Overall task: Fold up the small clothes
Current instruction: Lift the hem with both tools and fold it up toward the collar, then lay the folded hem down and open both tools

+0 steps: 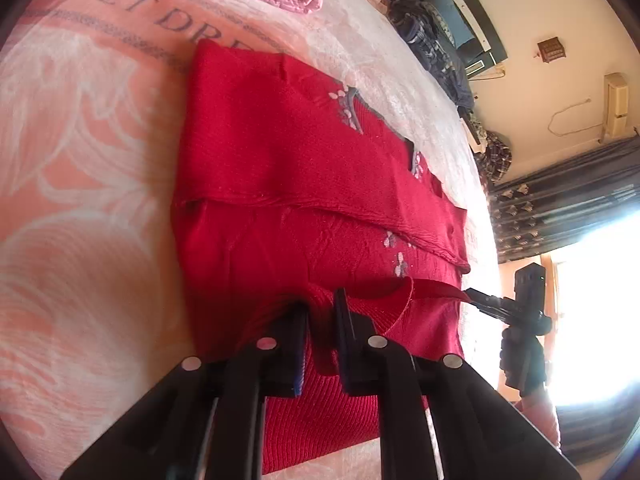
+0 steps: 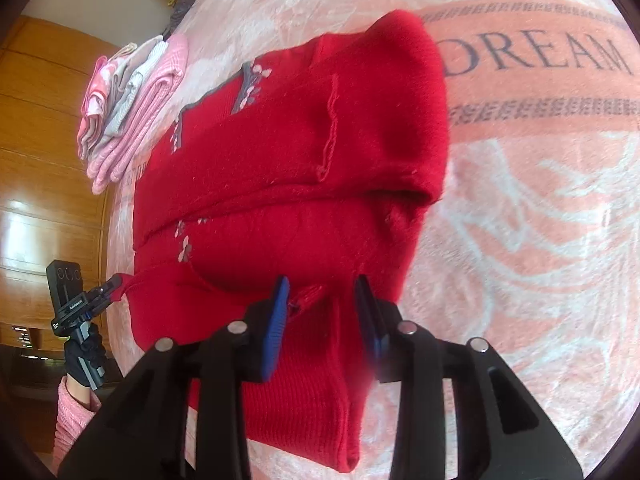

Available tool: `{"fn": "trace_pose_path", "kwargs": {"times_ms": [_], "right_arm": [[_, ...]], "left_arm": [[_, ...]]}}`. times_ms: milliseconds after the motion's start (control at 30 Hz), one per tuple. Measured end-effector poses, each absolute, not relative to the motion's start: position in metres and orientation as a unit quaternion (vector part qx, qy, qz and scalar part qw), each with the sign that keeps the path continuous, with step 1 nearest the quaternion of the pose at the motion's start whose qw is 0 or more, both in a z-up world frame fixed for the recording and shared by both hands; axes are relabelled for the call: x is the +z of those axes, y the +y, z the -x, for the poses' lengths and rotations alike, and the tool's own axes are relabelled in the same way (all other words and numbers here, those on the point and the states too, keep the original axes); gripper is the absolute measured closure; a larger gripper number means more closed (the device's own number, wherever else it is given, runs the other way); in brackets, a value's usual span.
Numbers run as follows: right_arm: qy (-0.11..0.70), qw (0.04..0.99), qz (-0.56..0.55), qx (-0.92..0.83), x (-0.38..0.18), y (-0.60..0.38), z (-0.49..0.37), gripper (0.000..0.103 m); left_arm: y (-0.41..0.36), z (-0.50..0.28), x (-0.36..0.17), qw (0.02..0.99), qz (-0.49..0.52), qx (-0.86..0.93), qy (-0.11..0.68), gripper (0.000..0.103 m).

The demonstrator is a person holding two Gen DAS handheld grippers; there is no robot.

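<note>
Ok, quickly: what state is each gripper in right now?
Left gripper: closed, holding the sweater edge.
Right gripper: closed, holding the sweater edge too.

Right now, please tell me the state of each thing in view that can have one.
red sweater: flat on the blanket, sleeves folded in, near edge lifted
left gripper: shut on the sweater's near edge
right gripper: shut on the sweater's near edge
pink clothes: folded, stacked

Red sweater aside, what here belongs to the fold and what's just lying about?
Job:
red sweater
left tool
right tool

Lying about:
folded pile
blanket
dark clothes
curtain
</note>
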State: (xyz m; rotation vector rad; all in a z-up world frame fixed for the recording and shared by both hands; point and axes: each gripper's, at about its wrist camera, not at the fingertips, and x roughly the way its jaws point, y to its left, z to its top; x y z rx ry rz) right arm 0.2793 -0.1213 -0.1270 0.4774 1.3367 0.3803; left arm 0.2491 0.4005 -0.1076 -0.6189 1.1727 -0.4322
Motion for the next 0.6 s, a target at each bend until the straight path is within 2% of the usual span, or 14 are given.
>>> {"fn": "trace_pose_path", "kwargs": {"times_ms": [233,300,367,400,500,567,600], "right_arm": [[0.577,0.766,-0.227,0.169,-0.110,-0.144,-0.280,0.066],[0.576,0.767,-0.221,0.178,-0.109,-0.137,-0.280,0.066],[0.581,0.765,-0.207,0.186,-0.110,-0.125,-0.280,0.066],[0.585,0.763,-0.201,0.191,-0.112,-0.118,-0.280,0.066],[0.594,0.756,-0.181,0.208,-0.115,-0.099,-0.279,0.066],[0.597,0.755,-0.168,0.215,-0.115,-0.090,-0.277,0.066],[0.597,0.754,-0.163,0.218,-0.114,-0.087,-0.277,0.065]], "left_arm": [[0.403,-0.240,-0.088,0.788,0.231,-0.230,0.522,0.088],[0.411,-0.243,-0.093,0.766,0.263,-0.238,0.536,0.086],[0.425,-0.248,-0.109,0.709,0.364,-0.253,0.548,0.079],[0.425,-0.252,-0.116,0.687,0.381,-0.258,0.562,0.076],[0.414,-0.253,-0.102,0.751,0.267,-0.215,0.564,0.076],[0.411,-0.252,-0.087,0.781,0.215,-0.213,0.546,0.073],[0.409,-0.250,-0.080,0.797,0.192,-0.215,0.531,0.068]]}}
